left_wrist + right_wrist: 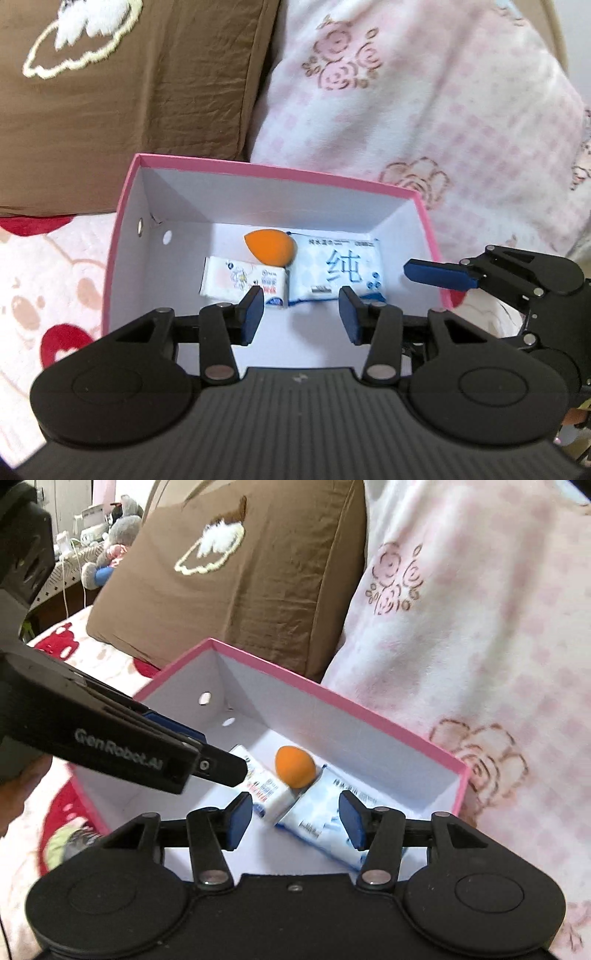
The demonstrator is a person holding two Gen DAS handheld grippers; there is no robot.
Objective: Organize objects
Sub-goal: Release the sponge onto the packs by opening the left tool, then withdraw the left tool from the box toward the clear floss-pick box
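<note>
Bedding in pink florals and a brown pillow lie beyond your tools. Your left gripper and right gripper both hang parted and empty above the pink box. Below their tips lie one orange sponge and two tissue packs. Dropping too fast could clip the near rim and tip everything onto the soft bed.

The pink box stood open-topped; its near-left floor was bare. An orange sponge and two tissue packs crowded the far floor. A brown pillow and pink blanket hemmed the back.
</note>
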